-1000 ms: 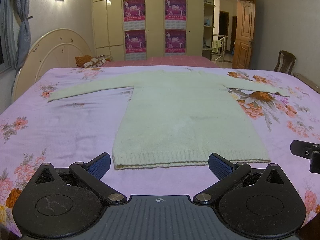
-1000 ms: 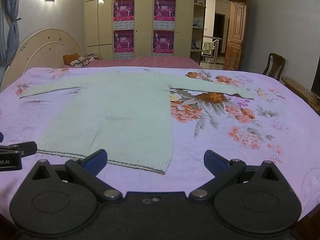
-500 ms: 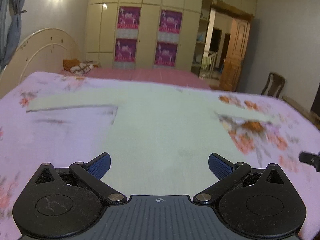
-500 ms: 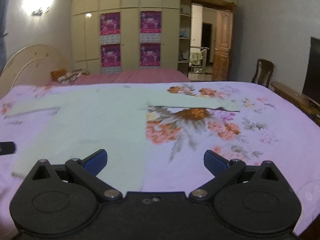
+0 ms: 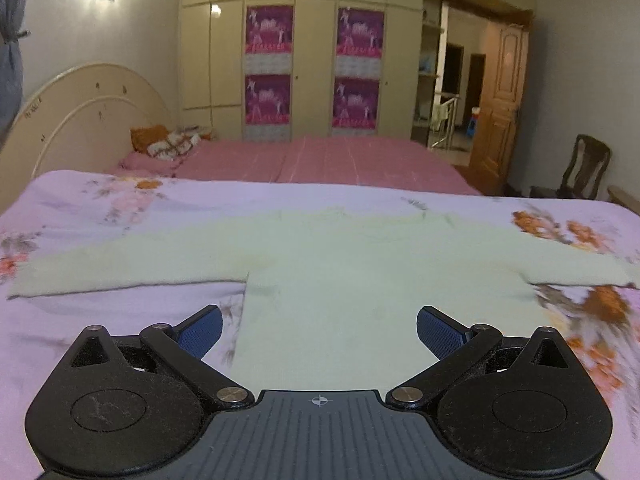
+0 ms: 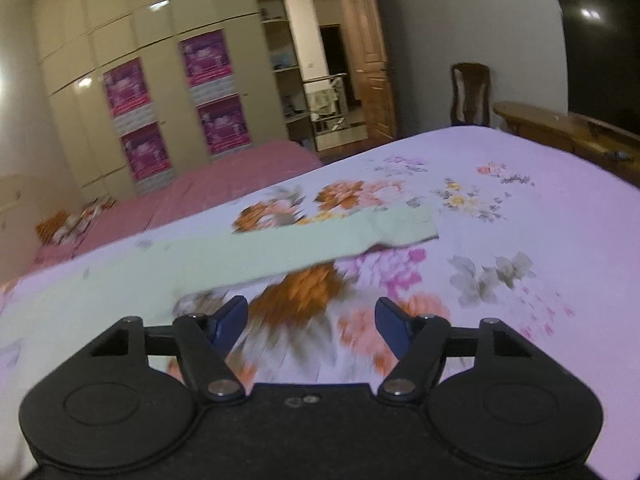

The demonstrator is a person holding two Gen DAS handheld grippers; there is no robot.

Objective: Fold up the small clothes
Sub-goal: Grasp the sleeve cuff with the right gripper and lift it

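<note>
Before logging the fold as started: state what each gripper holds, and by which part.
Nothing is held. The left gripper is open above the pale green knitted sweater; the right gripper, jaws closing, has only the floral bedsheet between them.

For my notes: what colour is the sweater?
Pale green sweater, plain; clearest in the left wrist view.

Pale green knit sweater (image 5: pixel 360 280) lies flat, front up, sleeves spread out L & R on floral bedspread (image 5: pixel 100 208)

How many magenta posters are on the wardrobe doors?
4, in a two-by-two block: upper left poster, lower left poster, upper right poster, lower right poster. None seem hidden.
</note>
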